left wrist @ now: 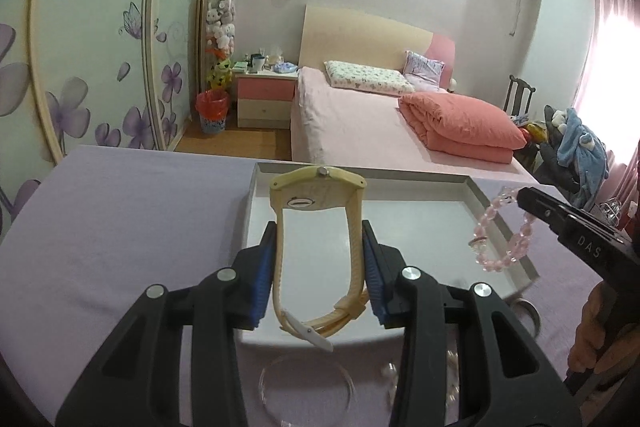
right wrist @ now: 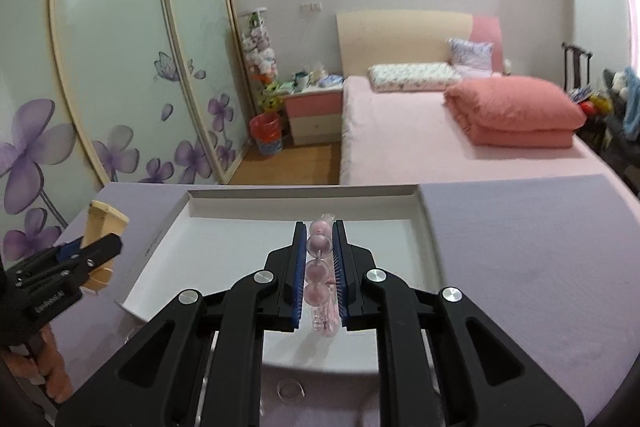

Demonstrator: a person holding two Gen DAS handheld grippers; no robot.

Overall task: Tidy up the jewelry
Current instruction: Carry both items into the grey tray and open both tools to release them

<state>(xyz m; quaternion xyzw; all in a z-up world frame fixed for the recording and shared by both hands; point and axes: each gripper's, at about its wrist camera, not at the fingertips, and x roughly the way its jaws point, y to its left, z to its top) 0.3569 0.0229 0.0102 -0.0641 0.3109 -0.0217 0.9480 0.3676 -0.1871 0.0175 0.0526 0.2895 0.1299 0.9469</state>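
Observation:
My left gripper is shut on a cream-yellow wristwatch, gripping its looped strap, and holds it above the white tray. The watch also shows in the right wrist view, left of the tray. My right gripper is shut on a pink bead bracelet and holds it over the tray. In the left wrist view the right gripper hangs the bracelet over the tray's right rim.
A clear bangle and a pearl strand lie on the lilac tablecloth in front of the tray. A small ring lies near the tray's front edge. A pink bed stands beyond the table.

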